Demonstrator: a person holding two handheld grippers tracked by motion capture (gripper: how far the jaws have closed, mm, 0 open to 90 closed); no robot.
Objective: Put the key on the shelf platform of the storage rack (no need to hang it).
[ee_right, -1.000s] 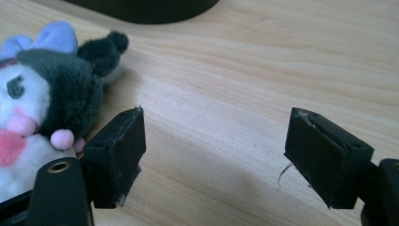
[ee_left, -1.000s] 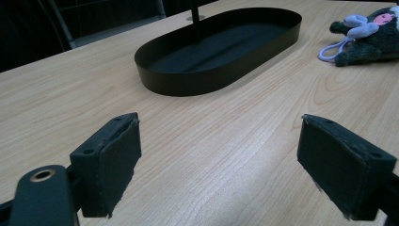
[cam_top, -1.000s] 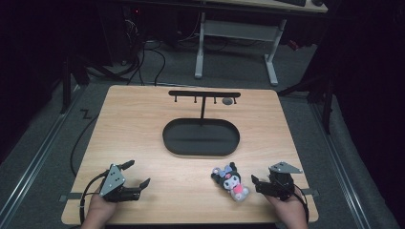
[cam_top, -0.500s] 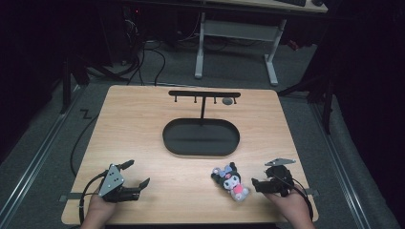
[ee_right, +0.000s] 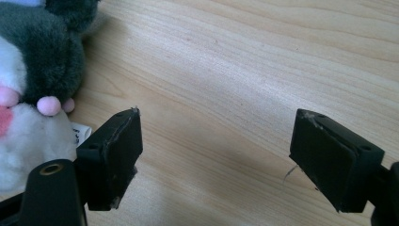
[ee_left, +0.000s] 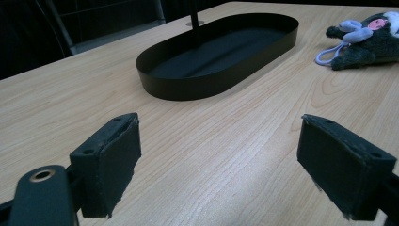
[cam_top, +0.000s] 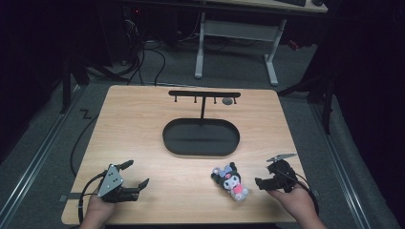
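The right gripper (cam_top: 263,181) has its two black jaws wide apart and they hold nothing. In the right gripper view bare wood lies between the pads, and the plush toy (ee_right: 33,89) sits just beside one jaw, near it but not yet between the two. The left gripper (cam_top: 135,175) is also wide open and empty, resting low on the near left part of the table (cam_top: 138,133), well apart from the toy.

I judge that the step in hand is the approach to the toy — the grasp is not yet made. The next move calls for the right gripper to shift sideways toward the toy until the soft body stands between the pads, and then to close gently.

The toy lies on the near right part of the table, in front of the tray (cam_top: 200,138). It is soft and fuzzy, dark grey and white with small pink parts, and a thin lilac loop shows at it in the left gripper view. It will probably give way under pressure. The tray is a black oval with a low smooth wall, likely metal — behind it rises a thin black stand (cam_top: 204,98) with a crossbar and small hooks. The table is pale wood with visible grain.
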